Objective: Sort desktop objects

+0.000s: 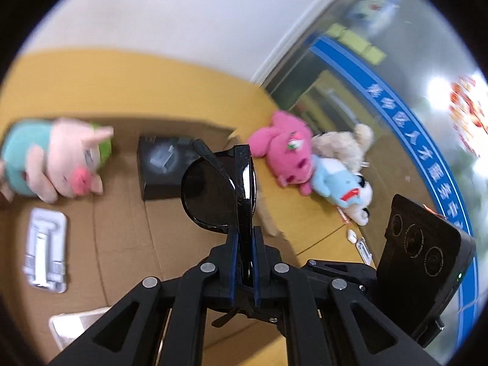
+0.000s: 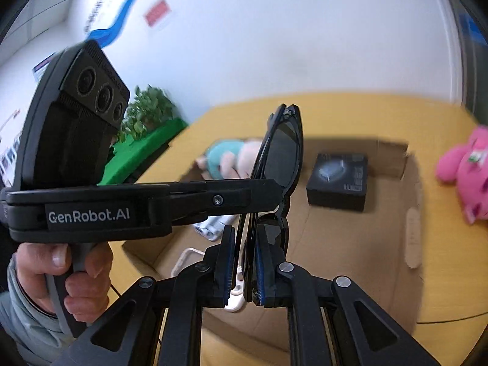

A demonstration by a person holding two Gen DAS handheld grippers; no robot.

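Observation:
Black sunglasses [image 1: 213, 189] are folded and held in the air over an open cardboard box [image 1: 122, 213]. My left gripper [image 1: 244, 231] is shut on the sunglasses' frame. My right gripper [image 2: 245, 231] has its jaws around the same sunglasses [image 2: 282, 155], with a thin gap on the left side. The left gripper's body [image 2: 146, 204] reaches in from the left in the right wrist view and clamps the sunglasses at mid height. The right gripper's camera block [image 1: 424, 244] shows at the right of the left wrist view.
The box holds a black carton [image 1: 164, 167], a pink pig plush in teal [image 1: 58, 158], a silver phone stand [image 1: 45, 250] and a white item [image 2: 235, 299]. On the yellow table [image 1: 91, 76] lie a pink plush [image 1: 286, 149], a blue plush [image 1: 338, 183] and a beige plush [image 1: 341, 143].

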